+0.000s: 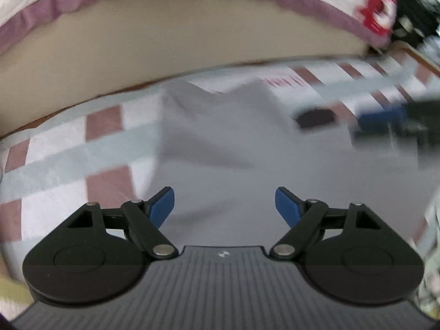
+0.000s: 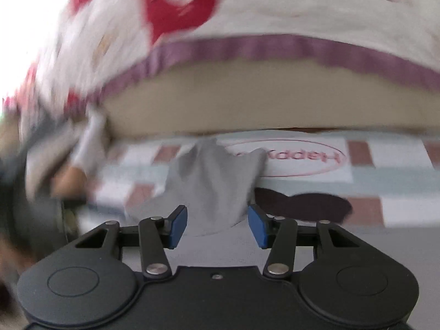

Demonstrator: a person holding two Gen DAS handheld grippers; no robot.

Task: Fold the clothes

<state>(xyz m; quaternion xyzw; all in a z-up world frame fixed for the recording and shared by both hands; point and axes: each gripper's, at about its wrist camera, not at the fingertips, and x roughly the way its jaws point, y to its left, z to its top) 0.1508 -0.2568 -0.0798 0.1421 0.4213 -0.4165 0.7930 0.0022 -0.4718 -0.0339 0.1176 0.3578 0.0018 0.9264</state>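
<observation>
While both grippers hang free over the cloth, the step in hand looks like picking the next edge to fold. The left gripper [image 1: 225, 206] has its blue pads spread wide with nothing between them, and the right gripper [image 2: 217, 228] stands about half open, also empty. No earlier look is available, so only this spacing can be told.

The grey garment [image 1: 220, 143] fills the middle of the left view, lying on a checked sheet [image 1: 104, 181] of pink, white and pale blue. In the right view it sits in the centre, a bunched part rising into two soft peaks just above the pads. A dark patch [image 2: 302, 203] lies beside it to the right, and a printed oval label [image 2: 302, 159] shows behind. A cream mattress side [image 1: 137, 44] with a purple-trimmed cover [image 2: 275, 46] arcs across the top of both views.

To do this well, I would aim each gripper at a flat edge rather than the bunched peak, pinch one layer only, and lift both sides together so the fold lands straight. Blur makes the exact hem hard to place.
</observation>
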